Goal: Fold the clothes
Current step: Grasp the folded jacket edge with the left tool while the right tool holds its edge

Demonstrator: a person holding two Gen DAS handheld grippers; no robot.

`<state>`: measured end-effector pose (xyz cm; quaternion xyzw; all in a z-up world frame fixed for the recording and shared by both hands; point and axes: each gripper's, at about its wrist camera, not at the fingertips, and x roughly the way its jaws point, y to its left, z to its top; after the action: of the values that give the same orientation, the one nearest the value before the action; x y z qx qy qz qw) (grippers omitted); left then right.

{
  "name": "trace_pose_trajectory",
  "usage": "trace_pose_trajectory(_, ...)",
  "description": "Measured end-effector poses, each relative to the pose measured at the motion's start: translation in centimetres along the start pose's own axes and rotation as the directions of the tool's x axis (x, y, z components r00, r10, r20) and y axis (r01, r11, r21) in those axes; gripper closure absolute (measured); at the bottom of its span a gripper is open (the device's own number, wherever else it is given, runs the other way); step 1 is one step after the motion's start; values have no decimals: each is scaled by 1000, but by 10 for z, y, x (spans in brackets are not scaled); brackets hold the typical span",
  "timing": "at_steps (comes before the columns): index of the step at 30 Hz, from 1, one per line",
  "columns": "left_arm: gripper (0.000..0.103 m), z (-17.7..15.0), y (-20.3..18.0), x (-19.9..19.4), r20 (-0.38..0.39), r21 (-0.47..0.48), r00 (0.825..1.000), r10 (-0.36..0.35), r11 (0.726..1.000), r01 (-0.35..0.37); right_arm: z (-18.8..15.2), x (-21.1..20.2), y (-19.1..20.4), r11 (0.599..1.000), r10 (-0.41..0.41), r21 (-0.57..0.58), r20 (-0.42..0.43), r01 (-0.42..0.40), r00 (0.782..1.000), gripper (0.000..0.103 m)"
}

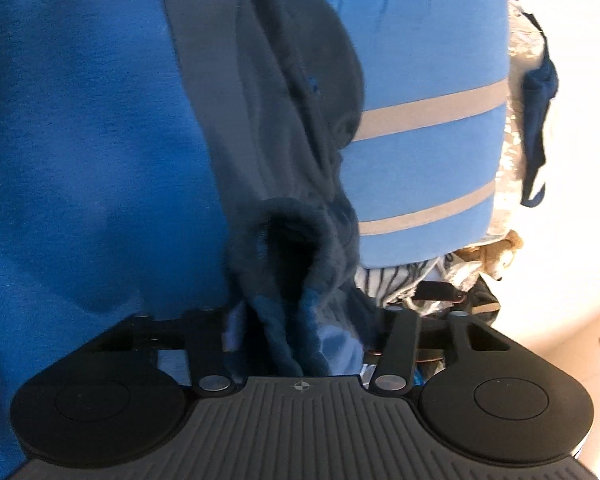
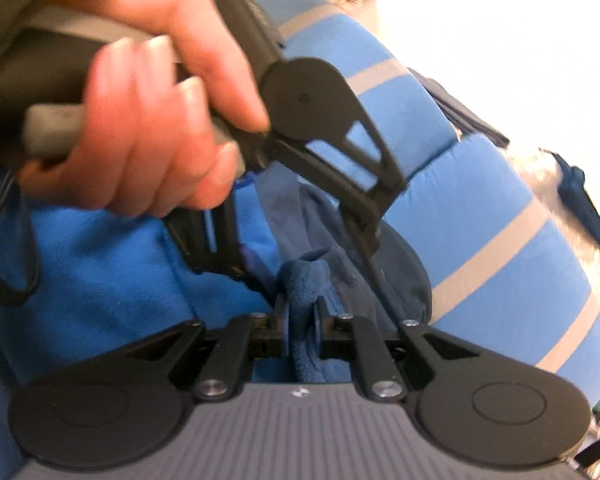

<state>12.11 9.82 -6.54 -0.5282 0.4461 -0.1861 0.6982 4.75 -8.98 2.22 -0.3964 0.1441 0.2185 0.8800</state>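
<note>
A dark blue fleece garment (image 1: pixel 284 128) lies bunched between a bright blue fleece (image 1: pixel 80 140) on the left and a light blue folded piece with grey stripes (image 1: pixel 428 152) on the right. My left gripper (image 1: pixel 300 320) straddles a raised fold of the dark fleece. Its jaws stand partly apart and the right pad face still shows, so the fold sits between them unpressed. In the right wrist view a person's hand (image 2: pixel 148 120) holds the left gripper (image 2: pixel 296 240) just ahead. My right gripper (image 2: pixel 300 320) is shut on a pinched ridge of the dark fleece (image 2: pixel 300 280).
Crinkled clear plastic (image 1: pixel 516 160) and a dark blue strap (image 1: pixel 540 120) lie to the right of the striped piece. A striped cloth (image 1: pixel 396 276) and small clutter sit below it. A pale surface (image 1: pixel 580 240) runs along the right edge. The striped piece (image 2: pixel 480 208) fills the right.
</note>
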Motion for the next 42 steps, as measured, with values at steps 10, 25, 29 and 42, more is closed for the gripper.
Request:
trace_pose_trajectory(10,86,-1,-14,-10,34,99,999,-30,995,27,1,-3,7,999,-39,-15,21,39,999,21)
trace_pose_trajectory(25,87,-18,-94,-61,123,282,987,-98,957,60,-9,23,-37,910,-360,155,-165,385,918,1)
trace_pose_trajectory(29,87,-15,-125,-82,153,324,979,-135,943,80,-15,23,-50,865,-411,210,-221,455,884,0)
trace_pose_trajectory(42,87,-8,-184,-162,290,447,929,-230,891,81,-59,-6,-128,661,-395,492,-413,566,820,0)
